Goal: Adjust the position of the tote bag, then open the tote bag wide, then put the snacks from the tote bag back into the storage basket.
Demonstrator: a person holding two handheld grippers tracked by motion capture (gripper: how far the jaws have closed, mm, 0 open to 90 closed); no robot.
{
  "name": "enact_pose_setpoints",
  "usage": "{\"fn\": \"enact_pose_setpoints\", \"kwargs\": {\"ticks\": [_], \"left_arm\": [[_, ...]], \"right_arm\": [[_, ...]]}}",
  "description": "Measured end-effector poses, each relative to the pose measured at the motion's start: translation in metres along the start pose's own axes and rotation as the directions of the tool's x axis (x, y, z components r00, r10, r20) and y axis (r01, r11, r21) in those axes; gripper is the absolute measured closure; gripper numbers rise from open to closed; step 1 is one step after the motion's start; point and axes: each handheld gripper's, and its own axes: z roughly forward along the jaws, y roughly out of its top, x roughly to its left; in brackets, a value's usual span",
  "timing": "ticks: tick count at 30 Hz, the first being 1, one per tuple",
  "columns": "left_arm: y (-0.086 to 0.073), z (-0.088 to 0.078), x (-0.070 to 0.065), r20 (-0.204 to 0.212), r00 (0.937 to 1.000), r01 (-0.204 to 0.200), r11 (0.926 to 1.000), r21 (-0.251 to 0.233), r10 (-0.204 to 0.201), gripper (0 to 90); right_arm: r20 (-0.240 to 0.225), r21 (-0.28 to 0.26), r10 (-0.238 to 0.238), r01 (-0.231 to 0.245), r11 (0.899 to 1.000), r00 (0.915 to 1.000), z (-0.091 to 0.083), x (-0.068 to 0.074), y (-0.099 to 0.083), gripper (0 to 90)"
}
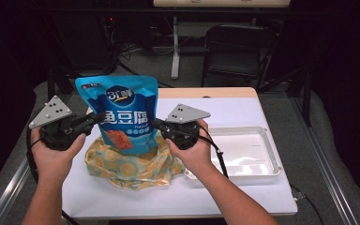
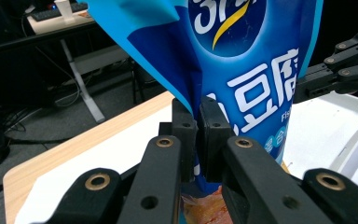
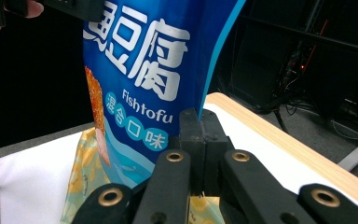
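Listing what I have on the rig, largest first.

Table (image 1: 272,197) — white top, wooden far edge.

Clear tray (image 1: 272,154) — at the right of the table, nothing in it.

Yellow patterned cloth (image 1: 131,168) — bunched on the table directly under the pouch.

Blue snack pouch (image 1: 122,112) — upright, held up above the cloth between my two tongs. I judge it light and crinkly: a slick film skin, soft in the middle, stiffer along the sealed side seams. Those seams are where I hold it; squeezing the belly would likely crush what is inside.

Left gripper (image 1: 96,119) — jaws pinched together on the pouch's left edge; the left gripper view (image 2: 199,135) shows the film creased between the pads.

Right gripper (image 1: 158,124) — clamped on the right edge, pads (image 3: 191,130) meeting on the seam.

View notes: the high view gives me the tray and both hands; the right gripper view alone lets me read "Fishtofu" in small print, which the high view blurs.
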Motion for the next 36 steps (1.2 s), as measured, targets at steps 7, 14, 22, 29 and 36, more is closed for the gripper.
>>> {"fn": "enact_pose_setpoints", "kwargs": {"ticks": [7, 14, 22, 29, 36], "left_arm": [[0.009, 0.0, -0.004, 0.007, 0.9999, -0.008, 1.0, -0.002, 0.008, 87.3], [0.017, 0.003, -0.009, 0.015, 0.9998, -0.017, 0.9998, -0.013, 0.017, 87.4], [0.023, 0.014, -0.013, 0.032, 0.9994, -0.011, 0.9997, -0.022, 0.012, 87.4], [0.027, 0.024, -0.018, 0.047, 0.9987, -0.016, 0.9996, -0.021, 0.017, 87.4], [0.03, 0.032, -0.022, 0.057, 0.9983, -0.016, 0.9997, -0.018, 0.017, 87.4]], "right_arm": [[0.004, 0.001, -0.003, 0.003, 1.0, 1.0, -0.008, -0.003, 0.007, 90.0], [0.017, -0.01, 0.001, -0.001, 1.0, 0.9999, -0.016, -0.008, 0.011, 90.0], [0.035, -0.009, 0.008, -0.008, 1.0, 0.9993, -0.026, -0.016, 0.012, 90.0], [0.053, -0.018, 0.018, -0.017, 1.0, 0.9984, -0.034, -0.023, 0.009, 90.0], [0.064, -0.016, 0.026, -0.025, 1.0, 0.9976, -0.04, -0.029, 0.005, 90.0]]}}
